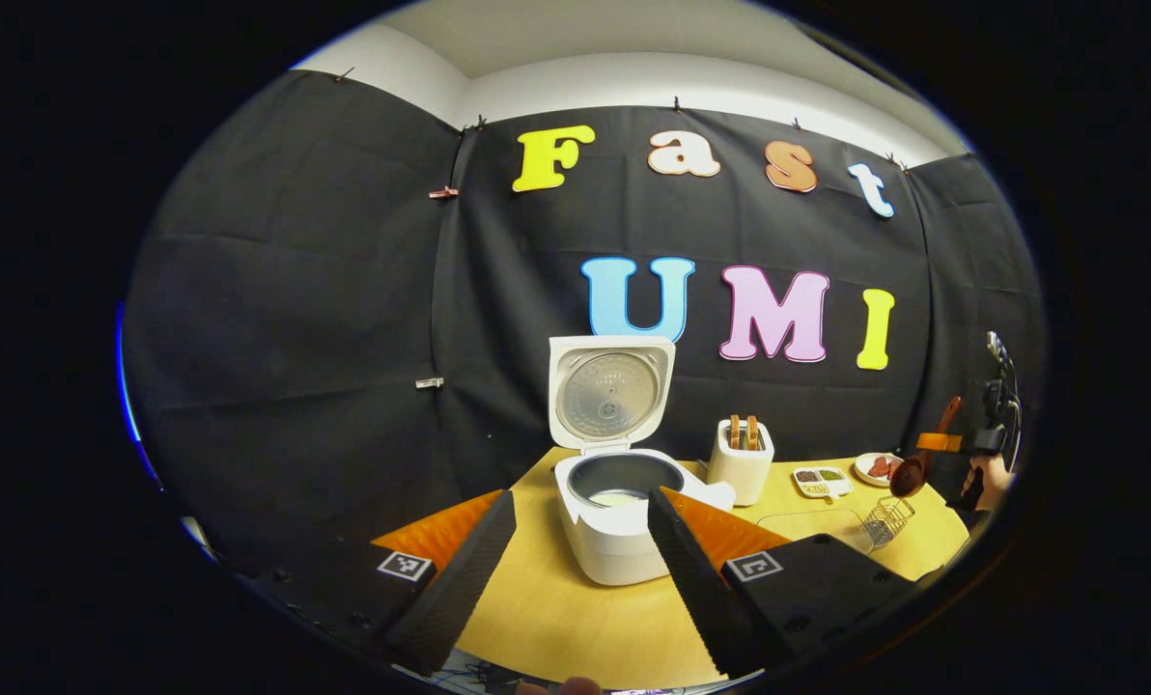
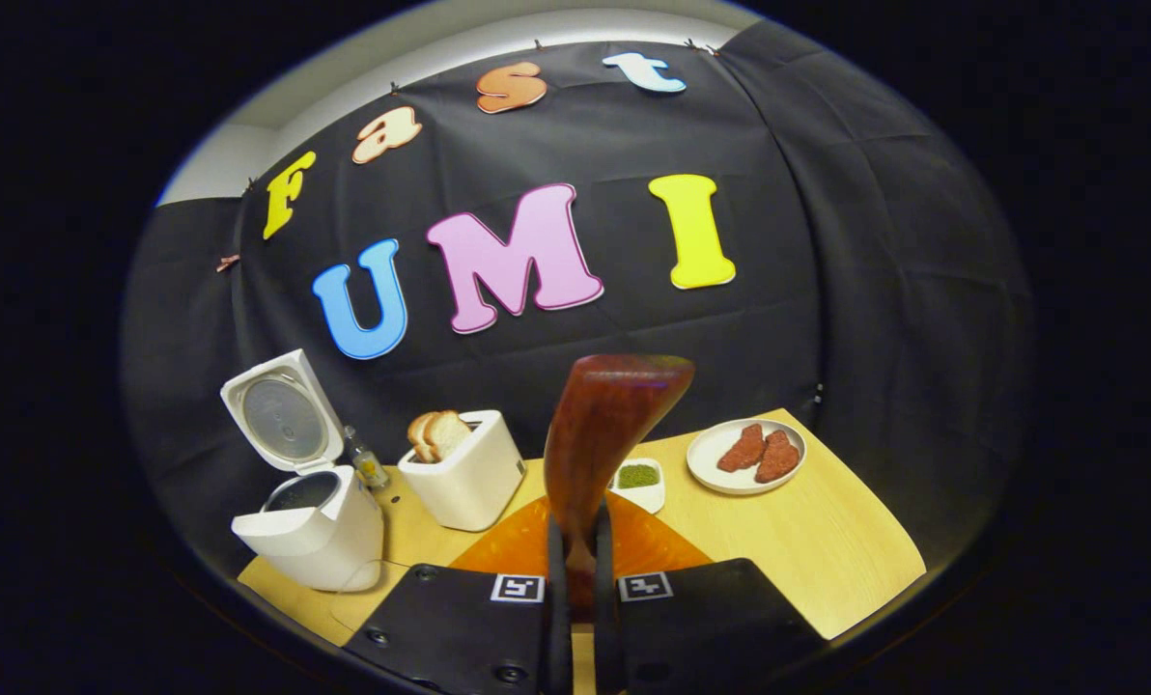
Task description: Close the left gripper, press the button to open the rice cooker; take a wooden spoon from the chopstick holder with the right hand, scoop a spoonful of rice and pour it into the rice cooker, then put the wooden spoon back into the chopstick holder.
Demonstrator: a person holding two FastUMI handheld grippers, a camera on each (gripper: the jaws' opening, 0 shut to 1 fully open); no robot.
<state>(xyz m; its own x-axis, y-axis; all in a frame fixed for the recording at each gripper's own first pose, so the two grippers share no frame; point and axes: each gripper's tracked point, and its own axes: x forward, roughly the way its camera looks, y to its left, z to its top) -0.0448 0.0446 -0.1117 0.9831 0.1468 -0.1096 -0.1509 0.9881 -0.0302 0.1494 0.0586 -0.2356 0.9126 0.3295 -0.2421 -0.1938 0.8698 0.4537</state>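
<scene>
Meanwhile the rice cooker (image 1: 619, 516) stands on the tabletop (image 1: 575, 618) with its lid raised upright, a little rice showing in the pot. The left gripper (image 1: 575, 579) hangs before it, jaws wide apart and holding nothing. The right gripper (image 2: 575, 569) has its jaws clamped on the wooden spoon (image 2: 600, 434), bowl uppermost, above the tabletop near the toaster (image 2: 467, 471) and a plate (image 2: 744, 456).

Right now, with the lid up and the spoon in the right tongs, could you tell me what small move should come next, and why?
Probably lower the brown wooden spoon, clamped in the right tongs, towards the wire chopstick holder: the white rice cooker stands open with something pale already in its pot.
</scene>
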